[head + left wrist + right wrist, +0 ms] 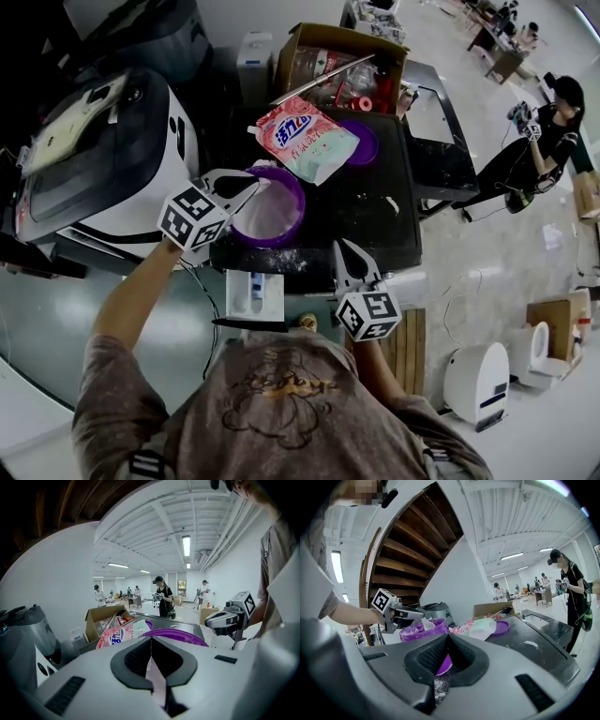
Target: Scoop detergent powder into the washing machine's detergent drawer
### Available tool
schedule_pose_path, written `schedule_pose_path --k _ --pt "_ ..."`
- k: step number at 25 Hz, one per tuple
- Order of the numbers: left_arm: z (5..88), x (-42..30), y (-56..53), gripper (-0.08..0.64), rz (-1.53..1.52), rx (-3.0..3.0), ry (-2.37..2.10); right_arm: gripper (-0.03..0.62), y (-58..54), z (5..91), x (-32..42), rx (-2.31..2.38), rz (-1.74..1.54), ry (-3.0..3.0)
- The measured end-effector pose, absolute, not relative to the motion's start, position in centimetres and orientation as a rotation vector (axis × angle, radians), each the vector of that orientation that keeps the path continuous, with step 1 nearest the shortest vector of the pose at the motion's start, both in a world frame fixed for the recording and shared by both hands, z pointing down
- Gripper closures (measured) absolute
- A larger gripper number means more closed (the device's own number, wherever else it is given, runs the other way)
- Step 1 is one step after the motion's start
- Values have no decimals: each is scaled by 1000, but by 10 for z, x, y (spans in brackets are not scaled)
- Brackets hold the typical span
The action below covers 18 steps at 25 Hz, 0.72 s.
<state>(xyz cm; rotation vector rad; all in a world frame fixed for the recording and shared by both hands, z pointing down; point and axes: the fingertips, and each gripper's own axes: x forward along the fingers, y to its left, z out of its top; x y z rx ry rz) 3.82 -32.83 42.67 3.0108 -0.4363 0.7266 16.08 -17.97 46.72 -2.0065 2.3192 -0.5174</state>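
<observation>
The left gripper (251, 190) is clamped on a thin pale scoop (157, 681), its tips over the 10 o'clock rim of the purple tub (298, 202), which sits on the dark counter (375, 230) and holds white powder. The main risk is on the way to the drawer. The scoop is pinched by a narrow strip, so it could twist in the jaws and spill once loaded. The path also crosses the counter edge, where a knock would shed powder. Some powder (392, 203) already lies loose on the counter at the tub's 3 o'clock.

The drawer (253, 295) stands pulled out below the counter's near edge, at the tub's 6 o'clock. That puts it well apart from the left gripper, at about 6 o'clock from its tips. Its compartments look narrow, so a fast tip could overshoot them.

The right gripper (347, 255) has its jaws drawn together on nothing. It hangs over the counter edge at the tub's 4 o'clock, with the drawer near it at 8 o'clock. It steadies neither tub nor drawer, so either could shift if bumped.
</observation>
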Motion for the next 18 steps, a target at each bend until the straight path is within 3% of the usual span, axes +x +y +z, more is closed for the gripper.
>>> schedule_pose_path --k 18 --pt "441 47 -326 537 957 3023 -350 591 -180 472 172 -2019 -535 2305"
